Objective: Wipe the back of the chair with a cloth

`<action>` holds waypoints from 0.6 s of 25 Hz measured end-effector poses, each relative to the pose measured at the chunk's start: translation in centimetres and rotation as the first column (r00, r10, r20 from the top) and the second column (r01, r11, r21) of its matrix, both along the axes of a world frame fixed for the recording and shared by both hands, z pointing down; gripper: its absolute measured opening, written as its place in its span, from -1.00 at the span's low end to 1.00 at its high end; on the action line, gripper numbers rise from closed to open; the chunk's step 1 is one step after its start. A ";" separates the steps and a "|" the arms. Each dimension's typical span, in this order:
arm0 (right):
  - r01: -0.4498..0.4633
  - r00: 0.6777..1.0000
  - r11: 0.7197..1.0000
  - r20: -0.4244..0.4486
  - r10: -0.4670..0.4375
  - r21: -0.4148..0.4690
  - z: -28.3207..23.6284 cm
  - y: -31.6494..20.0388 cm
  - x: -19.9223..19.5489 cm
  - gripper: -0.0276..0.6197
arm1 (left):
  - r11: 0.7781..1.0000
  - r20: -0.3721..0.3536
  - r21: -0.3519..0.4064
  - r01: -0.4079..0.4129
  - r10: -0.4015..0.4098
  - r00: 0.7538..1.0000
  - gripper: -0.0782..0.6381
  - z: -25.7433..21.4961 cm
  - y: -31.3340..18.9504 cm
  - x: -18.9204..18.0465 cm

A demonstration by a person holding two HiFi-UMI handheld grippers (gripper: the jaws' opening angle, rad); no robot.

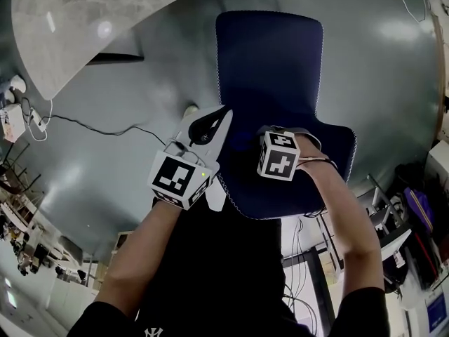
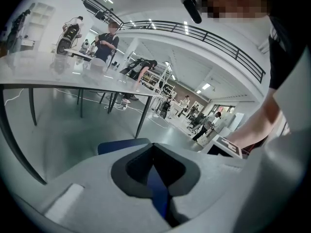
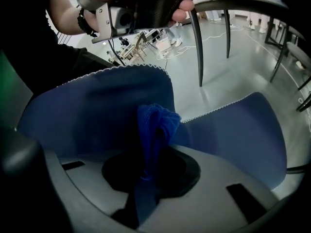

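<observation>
A person leans over a blue chair on a grey floor, both bare forearms reaching forward and down, a gripper in each hand. The right forearm runs up the right side of the frame and bends in at the wrist toward the chair's near panel, where the right marker cube sits over the upholstery. The right gripper is clenched on a blue cloth, which bunches up out of the jaws and stands in front of the chair's upholstery, close by its white-stitched edge. Whether the cloth touches the fabric cannot be told. The left forearm angles in from the near left. The left gripper points to the far right at the chair's left edge, its jaws brought together at the tips and holding nothing, and a sliver of blue chair shows through the gap behind them. The left marker cube hangs just left of the chair. A pale surface curves across the far left, and a dark cable trails over the floor nearer than it.
</observation>
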State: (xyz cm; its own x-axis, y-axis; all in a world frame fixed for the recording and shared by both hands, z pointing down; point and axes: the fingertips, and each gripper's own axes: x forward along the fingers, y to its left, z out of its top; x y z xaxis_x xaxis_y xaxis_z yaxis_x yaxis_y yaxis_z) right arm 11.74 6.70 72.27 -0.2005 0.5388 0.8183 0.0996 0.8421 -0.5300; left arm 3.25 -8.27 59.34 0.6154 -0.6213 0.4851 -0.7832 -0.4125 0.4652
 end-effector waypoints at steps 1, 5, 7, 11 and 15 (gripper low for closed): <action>0.006 1.000 1.000 -0.018 -0.006 -0.003 0.2 0.0 0.8 -0.70 | 1.000 0.001 -0.003 -0.001 0.001 1.000 -0.76 0.1 0.0 0.1; 0.012 0.992 1.000 -0.128 -0.011 0.002 1.0 -0.5 4.9 -0.70 | 1.000 -0.004 -0.005 -0.007 0.007 1.000 -0.76 0.4 -0.3 0.6; 0.013 0.986 1.000 -0.168 -0.012 0.006 1.0 -0.8 6.8 -0.70 | 1.000 -0.007 -0.006 -0.010 0.010 1.000 -0.76 0.4 -0.3 0.9; 0.011 0.974 0.999 -0.227 -0.004 0.030 0.8 -1.6 10.6 -0.70 | 1.000 -0.016 -0.010 -0.019 0.019 1.000 -0.76 0.5 -0.2 1.9; 0.018 0.960 0.997 -0.279 0.002 0.069 0.5 -2.4 13.5 -0.70 | 0.999 -0.018 -0.015 -0.029 0.029 0.999 -0.76 0.7 -0.1 2.4</action>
State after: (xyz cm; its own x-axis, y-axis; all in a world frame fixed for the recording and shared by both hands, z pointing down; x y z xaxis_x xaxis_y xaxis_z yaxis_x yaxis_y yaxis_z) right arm 25.27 4.33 72.77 0.0444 0.4791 0.8766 -0.0369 0.8777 -0.4778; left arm 5.64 -8.34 60.01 0.6417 -0.5956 0.4831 -0.7625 -0.4275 0.4857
